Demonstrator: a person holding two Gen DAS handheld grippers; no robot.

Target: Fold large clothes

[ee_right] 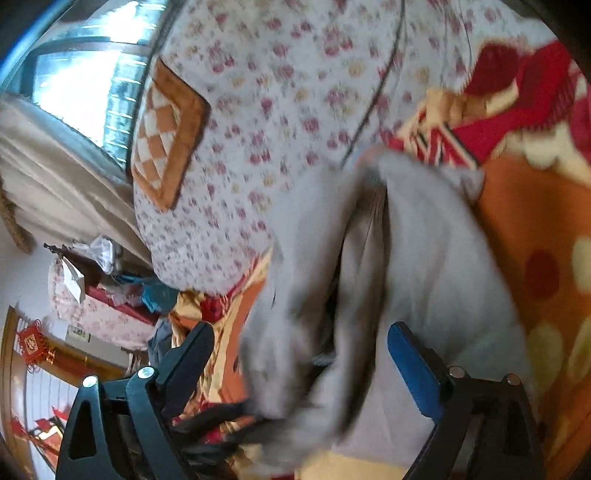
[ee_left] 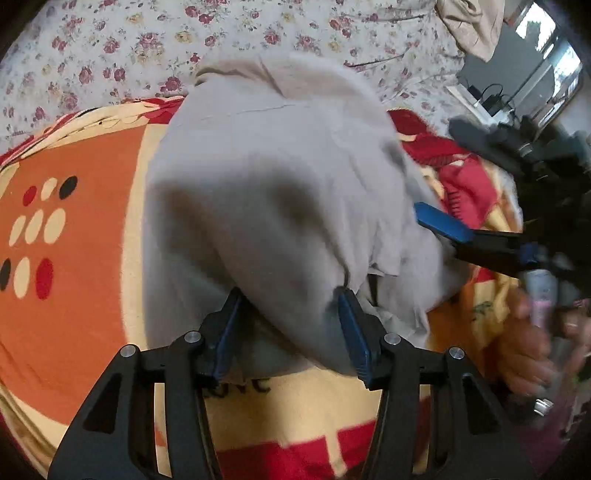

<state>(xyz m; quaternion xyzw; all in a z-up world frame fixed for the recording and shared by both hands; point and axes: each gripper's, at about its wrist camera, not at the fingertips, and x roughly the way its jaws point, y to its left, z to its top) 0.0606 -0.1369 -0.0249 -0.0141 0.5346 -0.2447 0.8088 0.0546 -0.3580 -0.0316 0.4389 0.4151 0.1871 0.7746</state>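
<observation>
A large grey garment (ee_left: 280, 177) lies in a heap on an orange, cream and red blanket (ee_left: 74, 288). My left gripper (ee_left: 288, 295) points down at its near edge. A thick bulge of the cloth sits between the blue pads (ee_left: 351, 332), whose inner faces still show, so the jaws stand open. My right gripper (ee_left: 439, 168) comes in from the right, held by a person's hand (ee_left: 528, 332), with its blue finger (ee_left: 443, 223) at the garment's side. In the right wrist view that gripper (ee_right: 301, 328) is wide open over the blurred grey garment (ee_right: 424, 266).
A white floral sheet (ee_left: 155, 40) covers the bed beyond the blanket. A beige cloth (ee_left: 469, 22) lies at its far corner. A brown checked cushion (ee_right: 166, 133) rests near the window (ee_right: 81, 81). A cluttered shelf (ee_right: 110, 280) stands beside the bed.
</observation>
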